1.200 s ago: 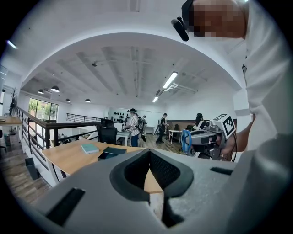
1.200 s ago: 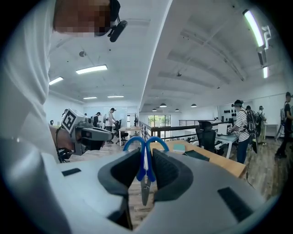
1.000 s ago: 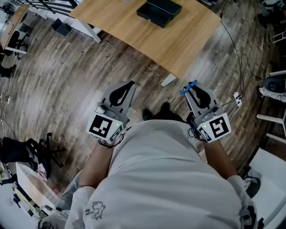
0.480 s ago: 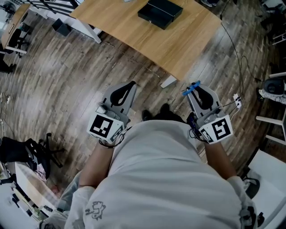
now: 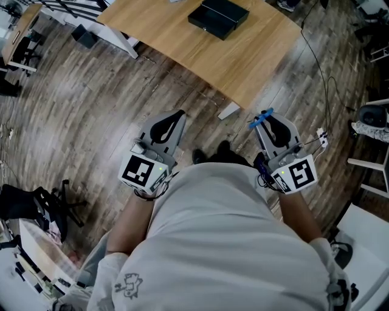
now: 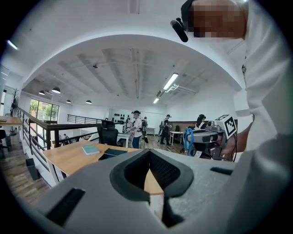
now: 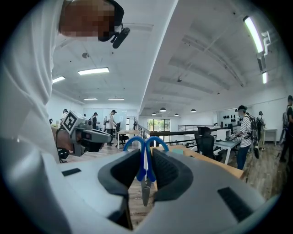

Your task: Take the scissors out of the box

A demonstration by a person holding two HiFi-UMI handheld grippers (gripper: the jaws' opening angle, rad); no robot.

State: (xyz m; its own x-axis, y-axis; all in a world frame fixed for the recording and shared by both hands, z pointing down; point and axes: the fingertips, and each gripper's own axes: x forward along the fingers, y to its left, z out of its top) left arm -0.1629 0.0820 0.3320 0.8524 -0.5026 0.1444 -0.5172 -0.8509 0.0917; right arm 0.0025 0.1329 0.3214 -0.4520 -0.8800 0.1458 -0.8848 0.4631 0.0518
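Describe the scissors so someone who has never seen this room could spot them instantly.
Below the wooden table, over the plank floor, a person in a white shirt holds two grey tongs. The scissors are clamped in the right tongs, blades closed. Their bright blue loop handles are the only blue there, and the left tongs hold nothing.

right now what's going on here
A person stands back from the table with a gripper in each hand. The right gripper is shut on the scissors, held in the air. The left gripper is shut and empty. The box lies on the table, away from both.
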